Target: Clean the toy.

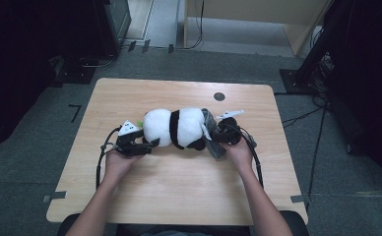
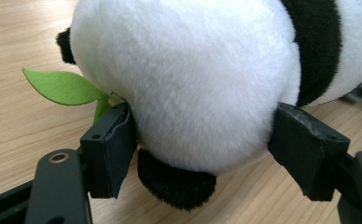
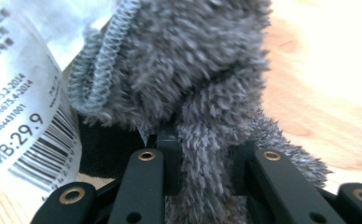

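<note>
A black-and-white plush panda (image 1: 174, 128) lies on its side in the middle of the wooden table (image 1: 179, 196). My left gripper (image 1: 149, 142) comes in from the left, and its jaws press into both sides of the panda's round white end (image 2: 188, 79). A green felt leaf (image 2: 60, 86) sticks out beside the left jaw. At the panda's right end, my right gripper (image 1: 217, 140) is shut on a strip of grey fuzzy cloth (image 3: 188, 56). In the right gripper view the cloth runs down between the jaws of my right gripper (image 3: 202, 149). A white price tag (image 3: 20, 116) with a barcode hangs to its left.
A small black disc (image 1: 219, 96) sits near the table's far edge. Cables (image 1: 302, 118) trail over the grey floor to the right. Dark equipment (image 1: 110, 24) stands beyond the far left corner. Bare wood lies in front of the panda, between the person's forearms.
</note>
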Demonstrator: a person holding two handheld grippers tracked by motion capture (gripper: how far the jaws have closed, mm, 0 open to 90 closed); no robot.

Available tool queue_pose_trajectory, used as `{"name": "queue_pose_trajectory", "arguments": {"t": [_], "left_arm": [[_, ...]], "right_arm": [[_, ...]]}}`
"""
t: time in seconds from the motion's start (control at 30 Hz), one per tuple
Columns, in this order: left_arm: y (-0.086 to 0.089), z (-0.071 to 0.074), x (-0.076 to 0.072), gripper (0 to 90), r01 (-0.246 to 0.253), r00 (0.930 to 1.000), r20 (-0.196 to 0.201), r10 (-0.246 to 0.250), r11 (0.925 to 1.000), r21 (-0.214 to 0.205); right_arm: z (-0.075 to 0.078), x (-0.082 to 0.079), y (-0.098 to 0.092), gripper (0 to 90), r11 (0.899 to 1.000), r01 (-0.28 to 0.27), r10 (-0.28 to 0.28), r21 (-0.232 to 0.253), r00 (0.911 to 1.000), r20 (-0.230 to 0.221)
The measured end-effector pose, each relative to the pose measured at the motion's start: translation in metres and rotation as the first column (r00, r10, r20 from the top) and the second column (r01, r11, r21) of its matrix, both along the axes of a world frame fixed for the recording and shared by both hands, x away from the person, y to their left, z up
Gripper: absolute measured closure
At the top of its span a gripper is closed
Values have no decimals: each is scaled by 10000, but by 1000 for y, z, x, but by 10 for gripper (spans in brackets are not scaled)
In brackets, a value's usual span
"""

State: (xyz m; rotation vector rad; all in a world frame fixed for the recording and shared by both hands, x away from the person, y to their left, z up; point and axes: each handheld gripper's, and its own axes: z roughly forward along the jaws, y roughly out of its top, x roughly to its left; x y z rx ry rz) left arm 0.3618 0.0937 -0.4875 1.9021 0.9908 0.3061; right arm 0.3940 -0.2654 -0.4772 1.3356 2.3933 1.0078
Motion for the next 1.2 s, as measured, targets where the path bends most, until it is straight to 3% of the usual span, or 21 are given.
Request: {"name": "queue_pose_trajectory", "arguments": {"t": [0.23, 0.47, 0.6, 0.77, 0.93, 1.0, 1.2], "left_arm": [[0, 0, 0, 247, -4, 10000, 18, 4, 10000, 25], [0, 0, 0, 246, -7, 10000, 44, 7, 10000, 34], [-1, 1, 0, 247, 1, 10000, 58, -1, 10000, 70], [-1, 0, 0, 246, 8, 10000, 72, -8, 10000, 56], [-1, 1, 0, 247, -26, 10000, 87, 25, 10000, 69], [-1, 1, 0, 247, -28, 9999, 119, 27, 10000, 78], [-2, 1, 0, 246, -41, 9999, 138, 40, 10000, 62]], "right_arm": [[14, -5, -31, 735, 9971, 580, -593, 501, 9979, 245], [21, -10, -67, 729, 9914, 1262, -1277, 336, 9907, 460], [12, -9, -80, 720, 9873, 1586, -1589, 109, 9867, 354], [-4, -7, -80, 687, 9876, 1567, -1565, -99, 9875, 179], [-9, -5, -80, 610, 9883, 1521, -1520, -123, 9883, 119], [-9, -6, -80, 521, 9883, 1527, -1528, 30, 9879, 265], [3, -9, -77, 391, 9874, 1474, -1522, 570, 9841, 915]]}}
